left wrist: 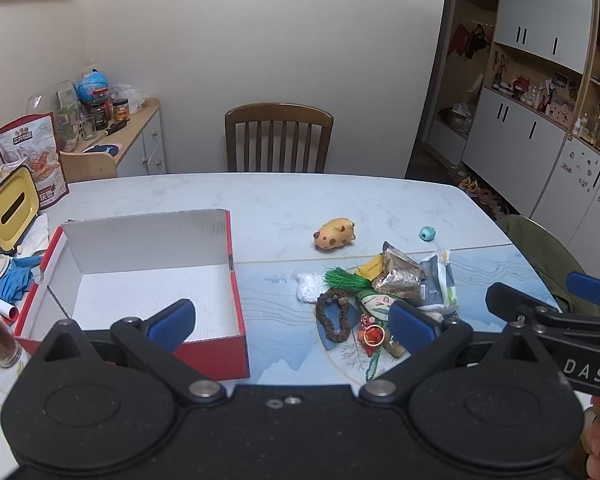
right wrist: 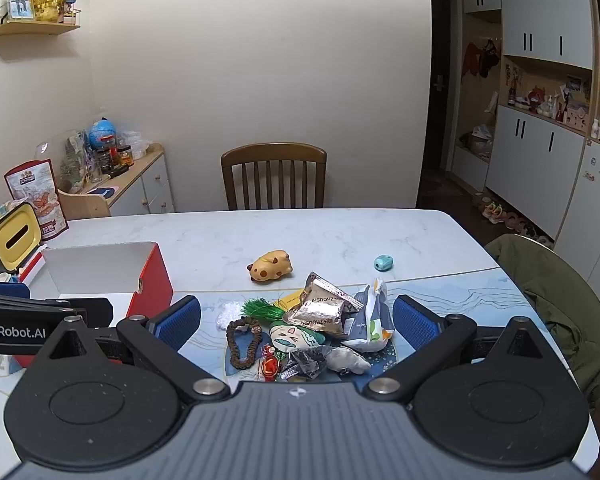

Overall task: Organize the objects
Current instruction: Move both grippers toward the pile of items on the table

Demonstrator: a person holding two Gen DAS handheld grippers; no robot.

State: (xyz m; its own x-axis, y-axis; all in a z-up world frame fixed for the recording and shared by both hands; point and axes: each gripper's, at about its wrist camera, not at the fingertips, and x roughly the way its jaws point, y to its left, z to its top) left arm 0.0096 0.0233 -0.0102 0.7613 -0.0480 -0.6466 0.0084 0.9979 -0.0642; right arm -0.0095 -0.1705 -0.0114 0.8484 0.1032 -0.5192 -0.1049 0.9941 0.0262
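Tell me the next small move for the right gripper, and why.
Probably lower the right gripper onto the gold packet on top of the pile. Its fingers are open and empty, the pile lies straight ahead, and the red box looks empty.

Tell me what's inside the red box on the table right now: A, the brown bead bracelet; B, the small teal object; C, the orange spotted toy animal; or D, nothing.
D: the red box shows only its bare white floor, while the toy animal, bead bracelet and teal object all lie on the table outside it.
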